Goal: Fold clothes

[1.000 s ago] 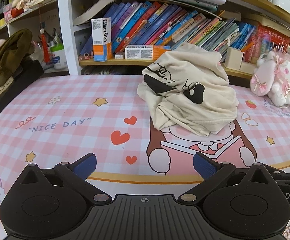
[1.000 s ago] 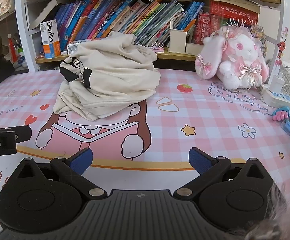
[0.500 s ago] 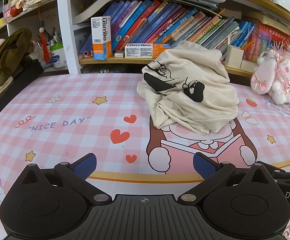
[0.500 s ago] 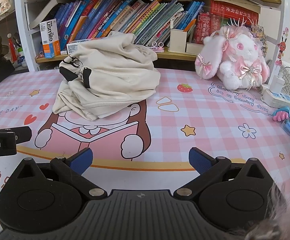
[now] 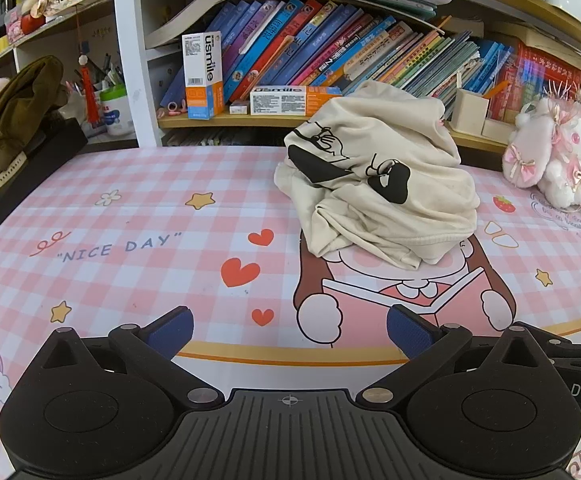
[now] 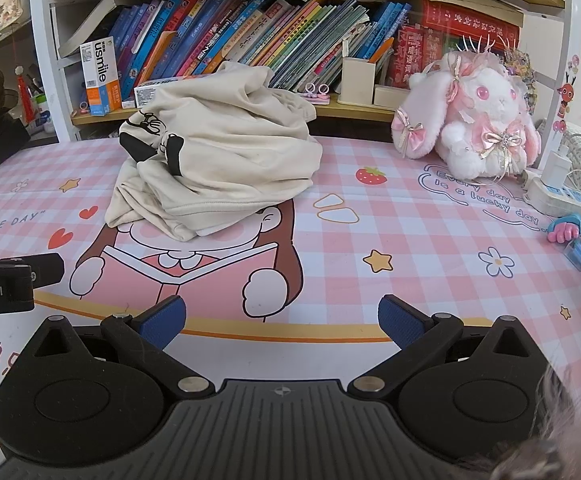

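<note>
One garment on the table, two grippers, one plush rabbit, two toothpaste boxes on the shelf. The cream garment (image 5: 374,176) sits in a crumpled heap on the pink checked tablecloth (image 5: 138,216), right on top of the printed cartoon girl (image 5: 406,300), covering her head above the open book. It is bunched high, with folds running every way, a black cartoon print showing on its upper left face and a stitched hem curling along its near edge.

The left gripper (image 5: 289,330) hangs low over the cloth, on the near side of the garment and well apart from it, its blue-padded fingers spread wide with nothing between them. The right gripper (image 6: 281,318) matches it: fingers parted, nothing held, also near side of the garment and well clear.

Behind the garment runs a bookshelf (image 5: 226,121) packed with leaning books. One toothpaste box (image 5: 203,74) stands upright to the garment's left rear; a second toothpaste box (image 5: 290,100) lies flat just behind the heap.

The left wrist view alone catches the olive-green clothing (image 5: 14,108) piled far left of the garment, and the "NICE DAY" lettering in full. The right wrist view alone shows the plush rabbit (image 6: 470,120) entire, to the garment's right against the shelf, plus a white power strip (image 6: 558,196) further right. Each view catches a sliver of the other gripper at its edge.
</note>
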Tool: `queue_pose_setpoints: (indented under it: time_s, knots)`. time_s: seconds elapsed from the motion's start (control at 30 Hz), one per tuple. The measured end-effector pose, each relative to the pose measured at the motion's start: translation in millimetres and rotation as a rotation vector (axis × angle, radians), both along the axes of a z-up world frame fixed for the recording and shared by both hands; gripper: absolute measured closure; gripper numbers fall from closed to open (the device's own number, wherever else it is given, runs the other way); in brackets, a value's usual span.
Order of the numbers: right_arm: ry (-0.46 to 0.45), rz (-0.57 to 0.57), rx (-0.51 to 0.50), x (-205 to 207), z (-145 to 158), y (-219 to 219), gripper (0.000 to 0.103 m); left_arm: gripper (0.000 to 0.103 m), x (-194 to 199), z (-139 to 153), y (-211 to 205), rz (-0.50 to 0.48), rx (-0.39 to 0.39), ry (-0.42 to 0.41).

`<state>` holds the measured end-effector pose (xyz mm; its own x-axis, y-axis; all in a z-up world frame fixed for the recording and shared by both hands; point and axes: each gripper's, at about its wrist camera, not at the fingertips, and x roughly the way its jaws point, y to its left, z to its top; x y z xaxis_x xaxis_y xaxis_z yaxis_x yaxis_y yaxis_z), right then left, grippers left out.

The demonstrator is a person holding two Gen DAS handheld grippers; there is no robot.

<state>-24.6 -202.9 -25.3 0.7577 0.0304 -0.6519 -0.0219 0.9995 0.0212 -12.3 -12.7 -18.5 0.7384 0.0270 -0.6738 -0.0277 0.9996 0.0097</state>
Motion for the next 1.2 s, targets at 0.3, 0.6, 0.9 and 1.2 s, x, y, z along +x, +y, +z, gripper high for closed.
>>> queue_pose_setpoints:
  time_s: [0.3, 0.6, 0.9, 1.2]
  knots:
    - [0.003, 0.001, 0.0, 0.2, -0.1, 0.1, 0.0, 0.0, -0.2, 0.1, 0.3, 0.001, -0.001, -0.002]
    - [0.003, 0.005, 0.0, 0.2, -1.2, 0.6, 0.0, 0.0, -0.1, 0.3, 0.0, 0.001, 0.001, -0.003]
    - [0.008, 0.005, 0.002, 0.7, -1.6, 0.7, 0.0, 0.0, 0.1, 0.7, -0.3, 0.002, 0.003, -0.003]
    - [0.01, 0.006, 0.002, 0.9, -2.1, 1.4, 0.0, 0.0, 0.1, 1.0, -0.3, 0.005, 0.003, -0.003]
